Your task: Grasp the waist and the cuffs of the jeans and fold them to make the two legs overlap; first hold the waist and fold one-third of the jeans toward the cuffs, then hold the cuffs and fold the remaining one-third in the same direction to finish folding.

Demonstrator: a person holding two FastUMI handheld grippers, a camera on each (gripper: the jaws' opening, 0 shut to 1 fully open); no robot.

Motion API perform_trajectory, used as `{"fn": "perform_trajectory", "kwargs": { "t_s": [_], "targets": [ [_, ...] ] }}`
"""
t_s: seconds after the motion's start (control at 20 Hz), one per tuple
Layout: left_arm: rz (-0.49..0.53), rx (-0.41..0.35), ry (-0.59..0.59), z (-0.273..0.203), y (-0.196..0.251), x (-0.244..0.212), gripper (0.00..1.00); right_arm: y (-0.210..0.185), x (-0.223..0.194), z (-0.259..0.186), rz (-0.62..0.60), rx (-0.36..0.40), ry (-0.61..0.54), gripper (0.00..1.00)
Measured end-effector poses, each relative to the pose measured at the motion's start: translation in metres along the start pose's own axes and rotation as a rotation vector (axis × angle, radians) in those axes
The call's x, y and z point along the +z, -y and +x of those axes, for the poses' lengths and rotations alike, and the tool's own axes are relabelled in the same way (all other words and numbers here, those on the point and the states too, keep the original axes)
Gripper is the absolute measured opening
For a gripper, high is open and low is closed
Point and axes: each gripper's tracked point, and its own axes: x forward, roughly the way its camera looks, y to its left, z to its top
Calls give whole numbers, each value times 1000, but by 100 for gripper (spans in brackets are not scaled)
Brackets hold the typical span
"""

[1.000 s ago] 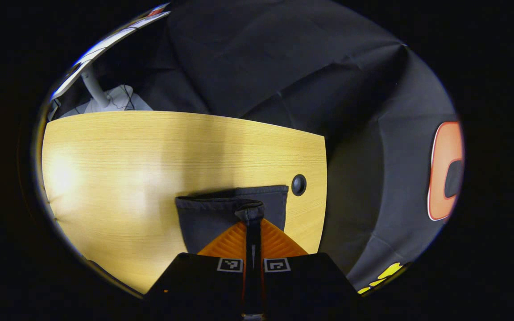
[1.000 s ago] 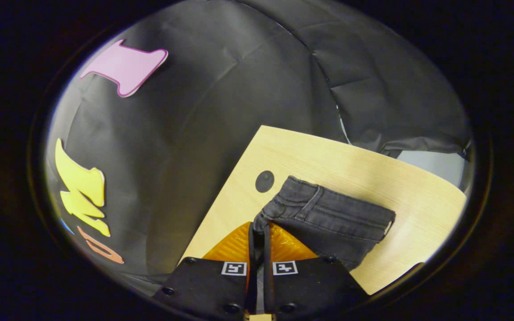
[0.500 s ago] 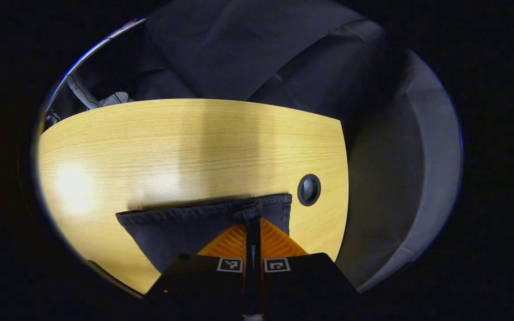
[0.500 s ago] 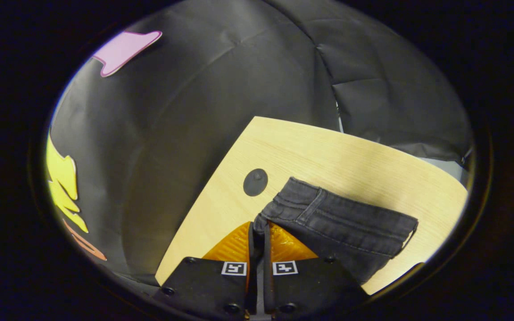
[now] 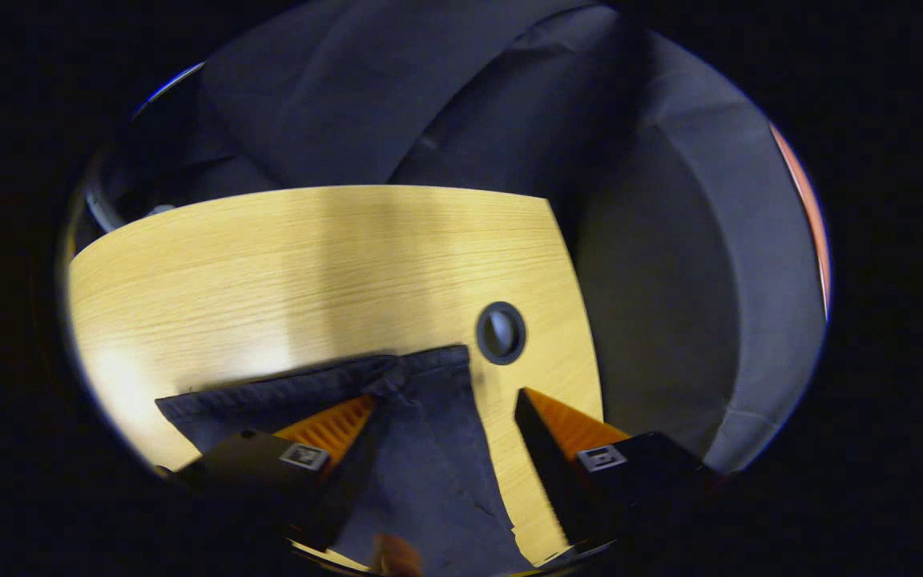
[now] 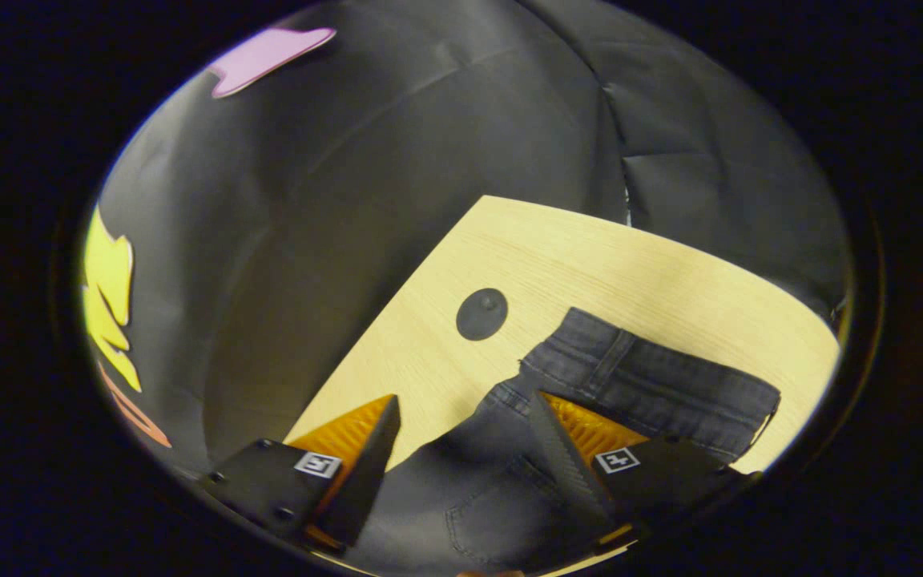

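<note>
Both grippers stand with their fingers spread wide and grip nothing. Seen in the left gripper view, the left gripper [image 5: 445, 429] straddles a hemmed edge of the dark grey denim jeans [image 5: 417, 449], which lie flat on the pale wood-grain table [image 5: 269, 256], just near of the round dark cable grommet [image 5: 501, 332]. Seen in the right gripper view, the right gripper [image 6: 465, 441] hangs over the stitched band and belt loop of the jeans [image 6: 654, 385], a pocket seam showing under the fingers; the cloth lies to the right of the grommet [image 6: 481, 313].

Denim of this kind looks soft but fairly heavy, with some body, so it should drape and hold a crease without sliding much on the wood. Thick seamed parts, meaning the band and the hems, offer the surest hold; a pinch at mid-panel would likely gather only one layer.

How many folds lie in the cloth cannot be told.
</note>
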Motion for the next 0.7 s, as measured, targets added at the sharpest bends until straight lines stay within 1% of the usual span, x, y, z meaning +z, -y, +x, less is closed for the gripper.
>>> {"fn": "perform_trajectory", "kwargs": {
  "t_s": [0.05,0.1,0.15,0.2,0.3,0.35,0.5,0.65,0.7],
  "targets": [
    [35,4,7,-3,-2,-1,99,-3,-2,-2,-43,-3,8,100],
    [77,5,21,2,2,-4,99,-10,-4,-4,-73,10,9,92],
    [121,-4,38,-1,2,-1,99,-17,-5,-9,-102,15,14,98],
    [163,-20,63,-4,5,2,99,-20,-4,-14,-132,18,24,92],
    [251,-40,130,-17,13,13,99,-25,-3,-23,-167,34,39,92],
    [299,-61,169,-27,26,21,99,-26,-3,-31,-176,44,50,98],
    [427,-112,270,-49,47,41,99,-24,1,-59,-194,63,79,98],
    [530,-141,327,-56,59,34,99,-6,5,-88,-206,47,109,98],
    [567,-141,348,-64,64,33,99,2,7,-95,-201,39,117,92]
  ]
}}
